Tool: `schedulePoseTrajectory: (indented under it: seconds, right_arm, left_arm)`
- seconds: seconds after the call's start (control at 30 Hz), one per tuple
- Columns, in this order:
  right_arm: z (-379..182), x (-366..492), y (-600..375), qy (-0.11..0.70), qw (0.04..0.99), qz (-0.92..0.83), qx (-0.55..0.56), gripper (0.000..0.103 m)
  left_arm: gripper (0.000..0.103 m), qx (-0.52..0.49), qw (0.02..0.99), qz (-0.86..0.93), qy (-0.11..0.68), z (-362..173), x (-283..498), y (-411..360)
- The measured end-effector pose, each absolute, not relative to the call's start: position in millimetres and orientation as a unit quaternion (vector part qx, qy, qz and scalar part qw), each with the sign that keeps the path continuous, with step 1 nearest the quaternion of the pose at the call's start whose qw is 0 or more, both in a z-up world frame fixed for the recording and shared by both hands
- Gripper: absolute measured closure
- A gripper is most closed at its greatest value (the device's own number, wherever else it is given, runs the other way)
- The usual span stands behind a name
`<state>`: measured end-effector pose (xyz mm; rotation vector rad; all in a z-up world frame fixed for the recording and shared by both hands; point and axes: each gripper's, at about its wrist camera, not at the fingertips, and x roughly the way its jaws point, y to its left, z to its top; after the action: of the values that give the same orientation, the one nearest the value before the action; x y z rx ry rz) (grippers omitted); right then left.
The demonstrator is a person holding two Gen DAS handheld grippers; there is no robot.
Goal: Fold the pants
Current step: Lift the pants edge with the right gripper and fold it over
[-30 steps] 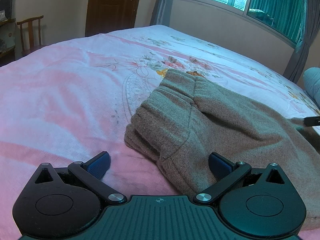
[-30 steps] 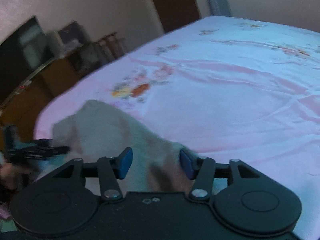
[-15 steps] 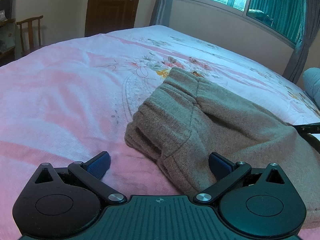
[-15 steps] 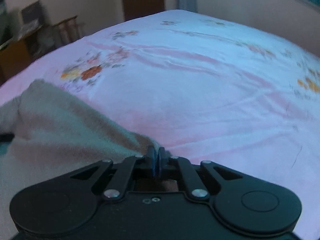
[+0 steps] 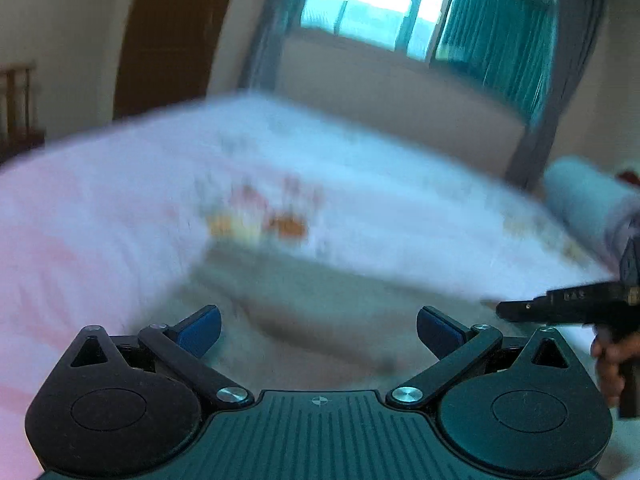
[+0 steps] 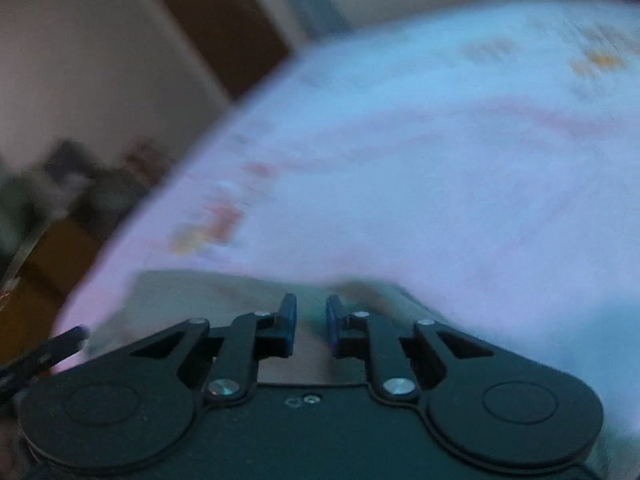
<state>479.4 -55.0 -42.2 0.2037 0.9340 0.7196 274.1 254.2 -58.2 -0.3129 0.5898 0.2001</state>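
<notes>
Right gripper [image 6: 311, 326] jaws now slightly parted, left gripper [image 5: 319, 332] wide apart, blurred pants [image 5: 320, 296], pink floral bed [image 5: 100, 220], curtained window [image 5: 384, 4].

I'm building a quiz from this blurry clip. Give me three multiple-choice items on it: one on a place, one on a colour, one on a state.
1. Where do the pants lie?
A. on the bed
B. on a chair
C. on the floor

2. What colour are the pads on the left gripper's fingers?
A. red
B. blue
C. yellow

3. How do the left gripper's jaws stand?
A. wide apart
B. shut on the pants
C. shut on nothing

Key: 1 A, the cloth rests on the pink bedspread; 2 B, both pads show blue; 3 A, a broad gap separates them, while the right gripper's gap is narrow.
</notes>
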Motion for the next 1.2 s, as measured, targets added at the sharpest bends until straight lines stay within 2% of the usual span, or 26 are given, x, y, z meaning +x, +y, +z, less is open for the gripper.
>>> schedulePoseTrajectory:
  seconds: [0.13, 0.17, 0.2, 0.37, 0.53, 0.6, 0.63, 0.8, 0.87, 0.9, 0.93, 1.0, 1.07, 1.13, 1.2]
  right_arm:
    - [-44, 481, -85, 0.437, 0.848, 0.277, 0.118, 0.103]
    - [-39, 477, -99, 0.425, 0.853, 0.271, 0.135, 0.101]
    - [-33, 472, -109, 0.410, 0.858, 0.274, 0.147, 0.094]
    - [-22, 463, -99, 0.383, 0.841, 0.326, 0.200, 0.092]
    - [-51, 481, -25, 0.443, 0.786, 0.363, 0.232, 0.091]
    - [-74, 486, 0, 0.488, 0.771, 0.348, 0.216, 0.103]
    - [-78, 488, 1, 0.484, 0.789, 0.322, 0.198, 0.103]
    - [-61, 479, -53, 0.421, 0.836, 0.257, 0.241, 0.102]
    - [-49, 471, -73, 0.398, 0.847, 0.254, 0.243, 0.091]
    - [-46, 470, -82, 0.392, 0.854, 0.246, 0.237, 0.090]
    - [-46, 467, -90, 0.392, 0.859, 0.238, 0.228, 0.091]
    - [-57, 463, -110, 0.415, 0.863, 0.191, 0.214, 0.103]
    - [-61, 457, -138, 0.416, 0.860, 0.171, 0.241, 0.103]
    - [-52, 441, -176, 0.387, 0.875, 0.121, 0.263, 0.092]
    - [-41, 418, -226, 0.355, 0.880, 0.100, 0.300, 0.091]
  left_arm:
    - [0.000, -0.067, 0.946, 0.091, 0.305, -80, 274, 246]
    - [0.000, -0.044, 0.946, 0.090, 0.308, -81, 272, 242]
    - [0.000, -0.027, 0.947, 0.089, 0.307, -80, 270, 239]
    - [0.000, -0.066, 0.948, 0.107, 0.291, -76, 274, 248]
    - [0.000, -0.064, 0.943, 0.115, 0.304, -81, 275, 247]
    - [0.000, -0.050, 0.944, 0.112, 0.307, -83, 274, 244]
    - [0.000, -0.047, 0.944, 0.108, 0.309, -83, 273, 245]
    - [0.000, -0.041, 0.946, 0.108, 0.303, -82, 272, 243]
    - [0.000, -0.038, 0.947, 0.116, 0.298, -84, 271, 240]
    - [0.000, -0.034, 0.947, 0.120, 0.297, -85, 272, 238]
    - [0.000, -0.034, 0.946, 0.122, 0.297, -84, 271, 237]
    - [0.000, -0.036, 0.946, 0.122, 0.299, -83, 270, 237]
    - [0.000, -0.040, 0.946, 0.119, 0.299, -83, 270, 239]
    - [0.000, -0.039, 0.946, 0.117, 0.298, -84, 270, 239]
    - [0.000, -0.034, 0.947, 0.119, 0.298, -85, 270, 238]
